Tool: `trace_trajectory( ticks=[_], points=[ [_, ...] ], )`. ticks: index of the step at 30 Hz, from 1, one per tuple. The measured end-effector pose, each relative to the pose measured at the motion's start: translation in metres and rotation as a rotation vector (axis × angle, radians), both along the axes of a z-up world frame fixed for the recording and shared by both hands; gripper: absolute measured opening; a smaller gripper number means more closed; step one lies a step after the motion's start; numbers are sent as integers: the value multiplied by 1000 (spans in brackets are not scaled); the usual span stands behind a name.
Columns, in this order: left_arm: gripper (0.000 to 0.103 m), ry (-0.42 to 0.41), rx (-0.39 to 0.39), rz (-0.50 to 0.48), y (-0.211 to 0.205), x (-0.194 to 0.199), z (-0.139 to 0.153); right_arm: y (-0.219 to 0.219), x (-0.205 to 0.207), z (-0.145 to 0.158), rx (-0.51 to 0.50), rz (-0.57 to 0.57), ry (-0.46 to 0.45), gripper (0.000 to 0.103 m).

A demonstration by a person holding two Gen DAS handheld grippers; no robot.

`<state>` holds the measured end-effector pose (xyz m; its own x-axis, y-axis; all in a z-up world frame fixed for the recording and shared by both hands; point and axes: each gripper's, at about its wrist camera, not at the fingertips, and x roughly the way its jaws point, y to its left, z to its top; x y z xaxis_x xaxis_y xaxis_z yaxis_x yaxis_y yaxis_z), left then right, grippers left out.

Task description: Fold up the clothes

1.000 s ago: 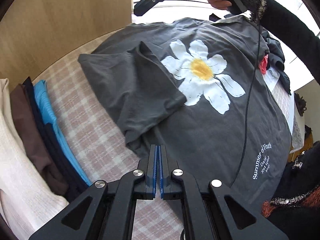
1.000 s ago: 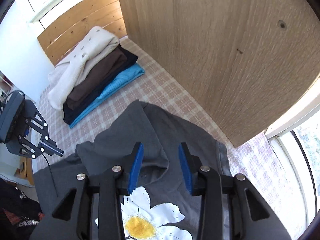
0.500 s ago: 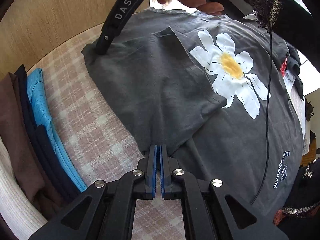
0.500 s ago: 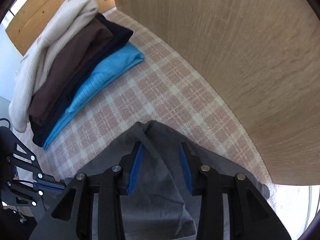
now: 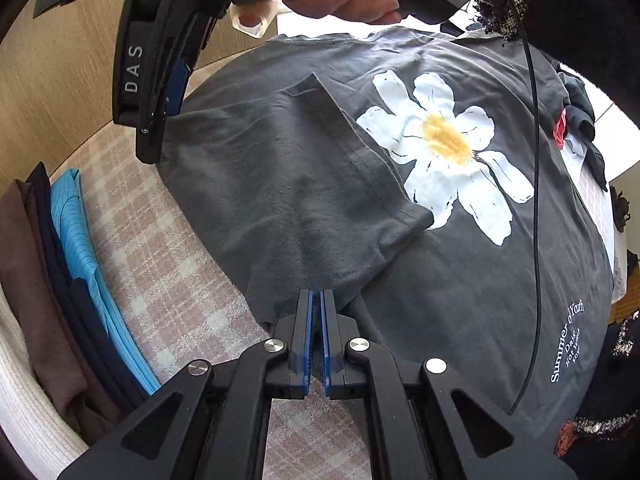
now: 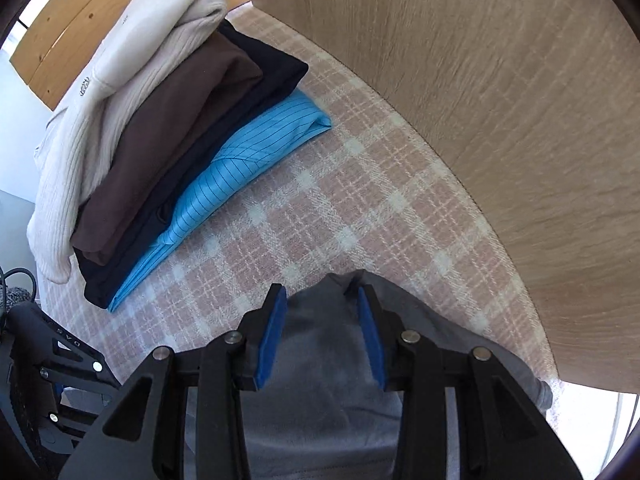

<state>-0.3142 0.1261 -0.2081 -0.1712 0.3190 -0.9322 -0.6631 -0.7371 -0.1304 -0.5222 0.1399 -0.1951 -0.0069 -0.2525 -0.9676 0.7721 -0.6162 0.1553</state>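
- Now the left tongs [image 5: 316, 300] are pinched together on the folded side edge of the dark grey T-shirt [image 5: 440, 280], fabric caught between the blue pads.
- Right tongs [image 6: 322, 300] stand partly open, 1 pad on each side of the shirt's shoulder corner [image 6: 336, 280]; whether the pads press the cloth I cannot tell.
- "DAS" reads on the right tool's body [image 5: 134, 68], held in a hand [image 5: 344, 0].
- Shirt lies flat on the pink checked bed cover [image 5: 160, 248], sleeve folded inward, collar far from the left camera, hem near; white daisy print [image 5: 444, 148]; "Summer of Youth" [image 5: 568, 340].
- Beside it, 4 folded garments stacked [image 6: 160, 128].
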Motion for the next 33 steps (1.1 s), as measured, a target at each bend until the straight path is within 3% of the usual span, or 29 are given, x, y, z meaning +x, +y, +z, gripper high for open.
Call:
trace_trajectory(
  ticks=[2, 3, 5, 7, 9, 12, 15, 19, 20, 22, 23, 26, 31, 33],
  points=[
    [4, -3, 0, 3, -1, 0, -1, -6, -1, -6, 20, -3, 10, 30],
    [4, -5, 0, 3, 0, 1, -1, -8, -1, -7, 28, -4, 26, 16],
    [4, -1, -10, -6, 2, 1, -1, -9, -2, -3, 0, -2, 54, 6],
    [3, 1, -8, -13, 3, 2, 2, -11, -2, 1, -21, -3, 103, 4],
    [4, -3, 8, -6, 2, 1, 6, -11, -6, -1, -5, -44, 180, 4],
    [4, 14, 29, 12, -4, 3, 16, -11, -5, -1, 24, -66, 172, 4],
    [4, -2, 46, -6, -7, 9, 19, 9, 6, 29, -6, -110, 226, 7],
    [6, -16, -10, -25, -4, 12, 4, 67, 51, 74, -85, -175, 273, 16],
    [6, -23, 8, -16, -8, 10, 5, 82, 61, 78, -83, -192, 271, 19],
    [8, -29, 62, 39, -21, -1, 14, 109, 82, 83, -70, -239, 269, 20],
    [16, -41, 93, 82, -28, -11, 17, 126, 91, 82, -59, -271, 264, 20],
    [25, -85, 184, 211, -46, -50, 21, 167, 105, 74, -8, -362, 281, 20],
    [26, -111, 132, 395, -52, -118, -2, 218, 124, 64, 3, -457, 271, 20],
    [26, -139, 135, 412, -49, -129, -9, 237, 133, 58, 17, -477, 268, 20]
  ],
)
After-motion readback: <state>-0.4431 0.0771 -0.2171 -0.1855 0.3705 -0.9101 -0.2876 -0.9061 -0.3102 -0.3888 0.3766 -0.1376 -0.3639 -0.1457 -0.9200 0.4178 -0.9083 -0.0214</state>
